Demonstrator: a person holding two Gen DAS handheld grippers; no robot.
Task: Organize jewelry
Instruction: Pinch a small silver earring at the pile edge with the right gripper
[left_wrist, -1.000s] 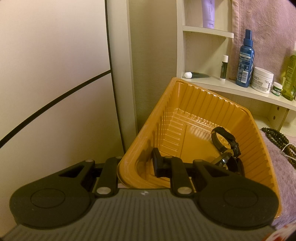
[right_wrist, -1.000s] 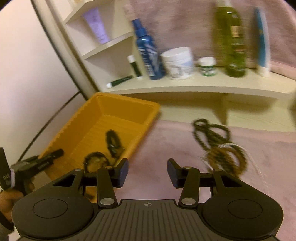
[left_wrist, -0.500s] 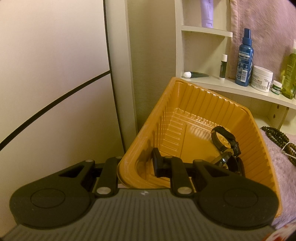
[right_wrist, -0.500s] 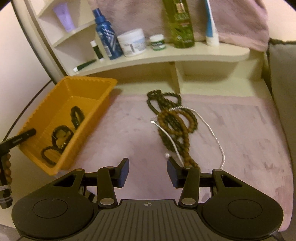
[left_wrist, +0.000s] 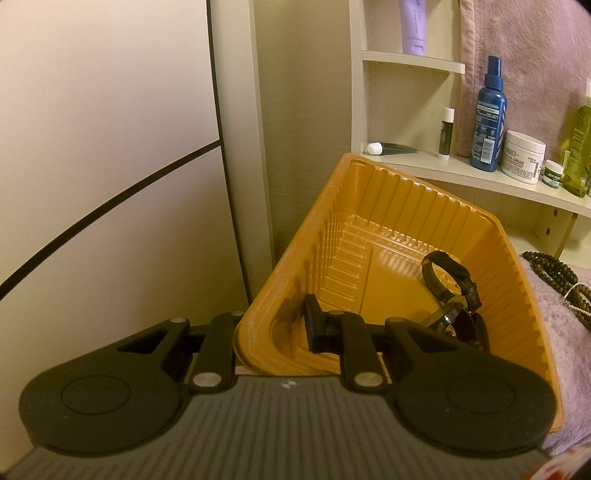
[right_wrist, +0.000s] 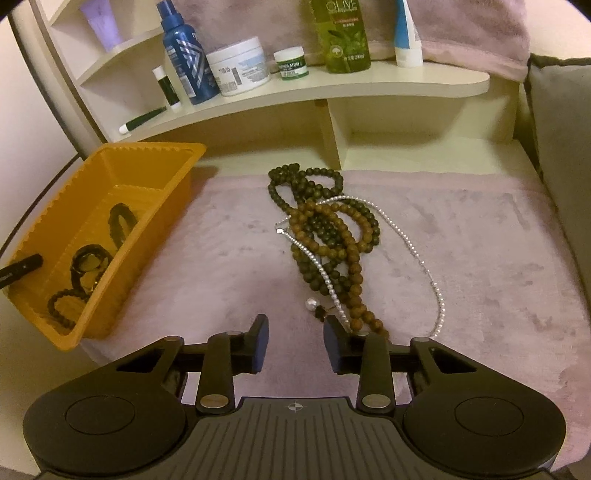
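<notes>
A ribbed yellow tray (left_wrist: 413, 192) (right_wrist: 147, 149) stands at the left end of a pink mat (right_wrist: 221, 236). It holds a black watch (left_wrist: 448, 273) (right_wrist: 120, 221) and dark bracelets (right_wrist: 64, 306). My left gripper (left_wrist: 271, 326) is shut on the tray's near corner wall, one finger inside and one outside; its tip (right_wrist: 20, 267) also shows in the right wrist view. A tangle of dark and brown bead necklaces (right_wrist: 325, 236) (left_wrist: 554, 266) with a silver chain (right_wrist: 424, 266) lies mid-mat. My right gripper (right_wrist: 295, 328) hovers at the pile's near end, jaws closing with nothing between them.
A cream shelf (right_wrist: 369, 83) behind the mat carries a blue spray bottle (right_wrist: 188, 55), a white cream jar (right_wrist: 240, 66), a small green jar (right_wrist: 291, 62) and a green bottle (right_wrist: 343, 33). A grey cushion (right_wrist: 561, 147) borders the right. A wall panel (left_wrist: 110, 147) stands left of the tray.
My right gripper has swung from the tray side toward the bead pile and dropped closer to the mat, and its jaws have narrowed. The left gripper and tray have not moved.
</notes>
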